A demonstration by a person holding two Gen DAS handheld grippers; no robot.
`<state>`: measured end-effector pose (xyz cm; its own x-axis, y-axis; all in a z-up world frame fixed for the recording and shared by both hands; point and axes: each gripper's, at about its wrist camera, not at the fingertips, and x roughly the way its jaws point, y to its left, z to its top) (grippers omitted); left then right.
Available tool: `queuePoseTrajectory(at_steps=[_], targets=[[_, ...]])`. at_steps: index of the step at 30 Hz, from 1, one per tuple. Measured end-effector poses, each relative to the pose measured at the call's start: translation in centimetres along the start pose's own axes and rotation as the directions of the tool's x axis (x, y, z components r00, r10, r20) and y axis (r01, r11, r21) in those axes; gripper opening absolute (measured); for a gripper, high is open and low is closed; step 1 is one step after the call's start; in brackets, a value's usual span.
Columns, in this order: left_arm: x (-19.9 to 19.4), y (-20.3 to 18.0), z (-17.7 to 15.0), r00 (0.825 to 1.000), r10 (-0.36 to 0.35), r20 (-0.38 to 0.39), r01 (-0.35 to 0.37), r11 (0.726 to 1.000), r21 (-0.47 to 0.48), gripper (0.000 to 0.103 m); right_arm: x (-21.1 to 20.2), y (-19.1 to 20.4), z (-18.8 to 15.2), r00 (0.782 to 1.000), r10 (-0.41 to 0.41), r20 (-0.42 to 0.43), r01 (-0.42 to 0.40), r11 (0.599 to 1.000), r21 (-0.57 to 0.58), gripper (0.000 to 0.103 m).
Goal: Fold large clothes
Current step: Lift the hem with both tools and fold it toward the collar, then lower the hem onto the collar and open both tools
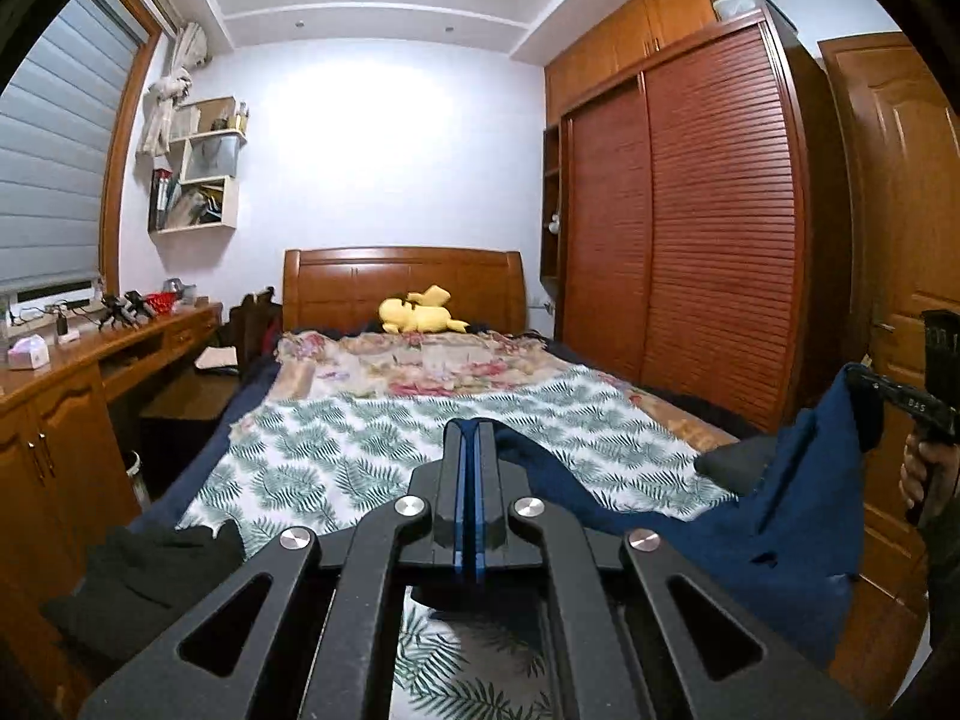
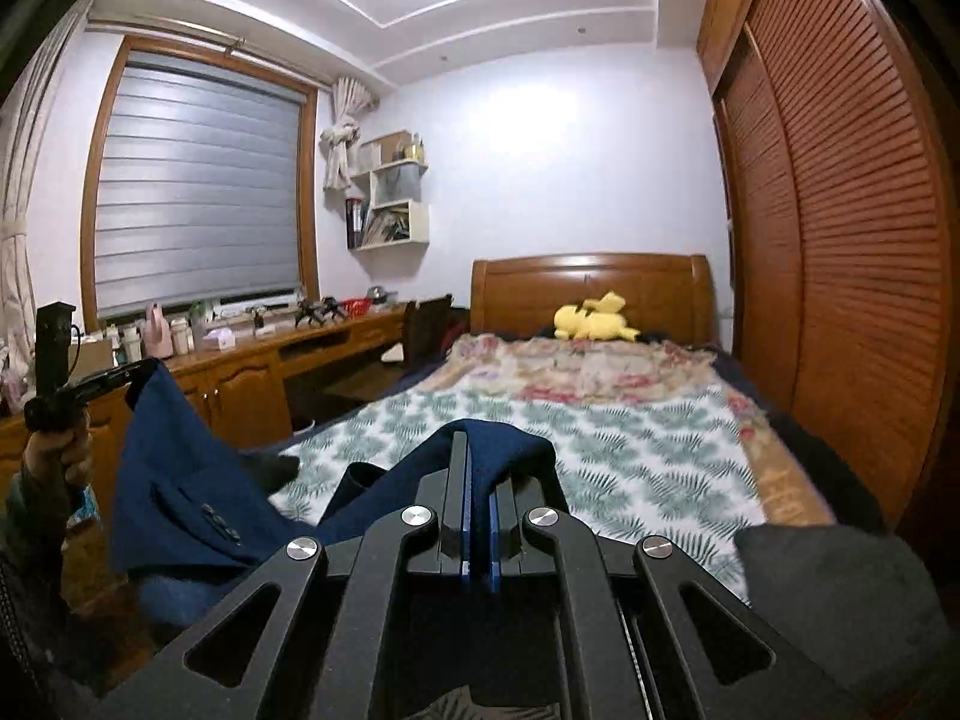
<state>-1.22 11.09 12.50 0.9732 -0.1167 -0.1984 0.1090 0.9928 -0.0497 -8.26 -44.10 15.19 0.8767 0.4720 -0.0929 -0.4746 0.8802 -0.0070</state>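
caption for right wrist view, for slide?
Right tool shut on navy garment, lifted with the left tool above the leaf-print bed cover.

Not much to read here honestly. The only lettering I can spot is on my right gripper point(image 1: 912, 405), seen from the left wrist view: small pale characters on its black body that look like "BAS", though they're too tiny to be sure. The stuff on the wall shelf point(image 2: 390, 204) is too blurry to make out.
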Motion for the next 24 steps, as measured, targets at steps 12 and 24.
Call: queuePoseTrajectory(at_steps=[12,24], targets=[[10.9,0.7,-5.1,0.977,0.006,-0.215,-0.016,0.999,-0.043,0.002,8.6,0.0,-6.9,0.957,-0.120,-0.265,0.111,0.993,-0.048,0.003],[17.3,0.2,-8.0,0.957,0.014,-0.290,-0.039,0.996,-0.083,0.002,17.4,-3.5,-7.0,0.909,-0.174,-0.379,0.191,0.981,0.008,0.004]])
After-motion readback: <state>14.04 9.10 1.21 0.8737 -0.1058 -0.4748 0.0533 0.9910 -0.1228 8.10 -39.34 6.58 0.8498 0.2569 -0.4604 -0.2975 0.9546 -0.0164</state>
